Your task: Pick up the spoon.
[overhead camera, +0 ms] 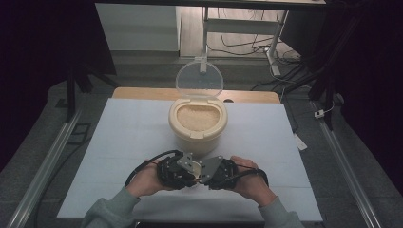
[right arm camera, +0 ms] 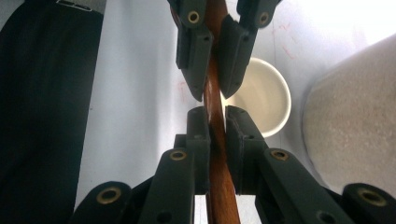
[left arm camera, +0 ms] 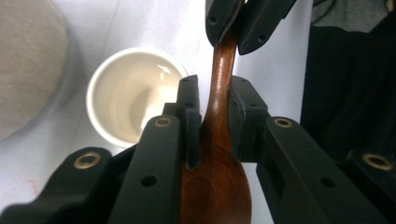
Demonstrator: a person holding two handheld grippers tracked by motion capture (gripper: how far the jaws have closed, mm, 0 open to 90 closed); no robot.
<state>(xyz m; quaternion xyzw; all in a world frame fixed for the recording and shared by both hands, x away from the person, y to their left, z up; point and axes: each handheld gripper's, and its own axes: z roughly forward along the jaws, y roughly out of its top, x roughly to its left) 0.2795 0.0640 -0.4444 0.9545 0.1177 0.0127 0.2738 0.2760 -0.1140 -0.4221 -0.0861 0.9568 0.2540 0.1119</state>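
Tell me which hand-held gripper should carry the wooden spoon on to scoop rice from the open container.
Probably the right hand-held gripper. Its jaws are shut on the wooden spoon's thin handle, leaving the bowl end free. The left hand-held gripper clamps the neck just above the bowl, so it would crowd the rice container.

The wooden spoon [left arm camera: 219, 140] is dark reddish-brown with a glossy finish. It is suspended above the desk [overhead camera: 119, 142], clamped at two places: the left gripper [left arm camera: 212, 98] grips it at the neck, where the bowl narrows into the handle, and the right gripper [right arm camera: 215, 123] grips the handle. The small white cup [left arm camera: 128, 95] is empty and stands upright on the desk, just below the spoon. The cream rice container [overhead camera: 197, 124] stands just beyond the cup, filled with rice [overhead camera: 198, 117], its clear round lid [overhead camera: 199, 79] hinged upright at the rear.
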